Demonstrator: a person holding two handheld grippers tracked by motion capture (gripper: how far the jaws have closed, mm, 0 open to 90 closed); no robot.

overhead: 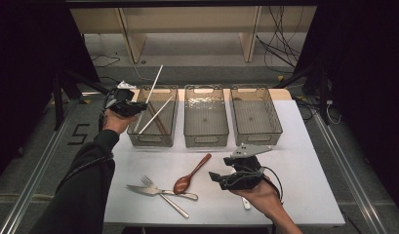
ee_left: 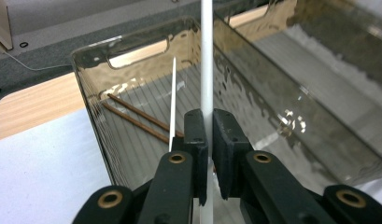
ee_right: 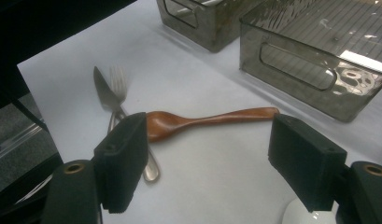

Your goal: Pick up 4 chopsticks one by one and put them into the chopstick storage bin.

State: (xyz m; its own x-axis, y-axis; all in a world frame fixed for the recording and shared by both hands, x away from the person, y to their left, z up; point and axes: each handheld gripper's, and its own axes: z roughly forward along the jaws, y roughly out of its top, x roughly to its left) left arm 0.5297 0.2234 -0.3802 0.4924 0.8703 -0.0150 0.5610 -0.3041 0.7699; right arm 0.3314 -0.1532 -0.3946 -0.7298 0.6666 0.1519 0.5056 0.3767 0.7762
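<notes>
Up at the upper left of the high view, the left tool (overhead: 131, 108) is clamped on a white chopstick (overhead: 155, 82), a thin, straight, smooth stick that rises at a slant above the leftmost bin (overhead: 138, 131). In the left gripper view that stick runs straight up the middle of the frame, pinched between the two black jaws, over the open bin. A second white chopstick (overhead: 155, 116) leans inside the same bin, and two brown chopsticks (ee_left: 137, 117) lie flat on its ribbed floor. Three clear, smoky-tinted bins with cut-out handles stand side by side across the upper middle of the frame on the white tabletop (overhead: 304, 161); the middle bin (overhead: 206, 134) and the right bin (overhead: 258, 132) hold nothing that can be made out. Lower down, at the centre of the frame, lie one reddish-brown wooden spoon (overhead: 191, 175), one metal fork (overhead: 160, 192) and one metal knife (overhead: 150, 190), the fork and knife crossing. The right tool (overhead: 221, 178) sits at the lower right beside the spoon, its jaws spread wide with nothing between them. A small white thing (ee_right: 303, 215) shows under that tool; what it is cannot be told.
</notes>
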